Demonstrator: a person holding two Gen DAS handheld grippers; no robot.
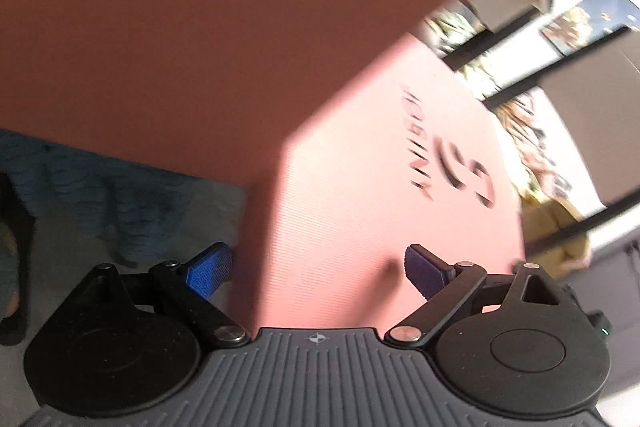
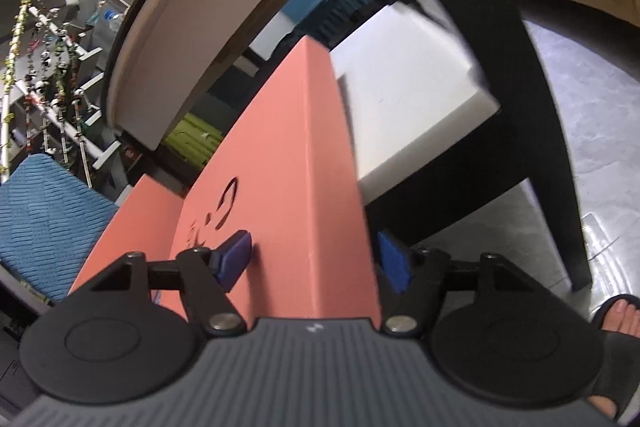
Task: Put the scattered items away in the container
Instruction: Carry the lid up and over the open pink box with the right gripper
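Observation:
A salmon-pink box [image 1: 360, 187] with a dark cut-out logo fills the left wrist view. One of its corner edges runs down between the fingers of my left gripper [image 1: 316, 271]. Those blue pads [image 1: 208, 273] sit against two adjoining faces, so the left gripper is shut on the box. In the right wrist view the same pink box [image 2: 280, 155] stretches away from my right gripper [image 2: 315, 259]. One pad rests on the logo face and the other on the far side face, so this gripper is also shut on the box. The box is held above the floor.
A black table leg [image 2: 532, 131] and a round pale tabletop [image 2: 192, 27] stand ahead on the right side. A white block [image 2: 412, 99] lies under the table. Blue woven cloth [image 2: 44, 219] lies to the left. A sandalled foot [image 2: 616, 311] stands on the grey floor [image 2: 592, 115].

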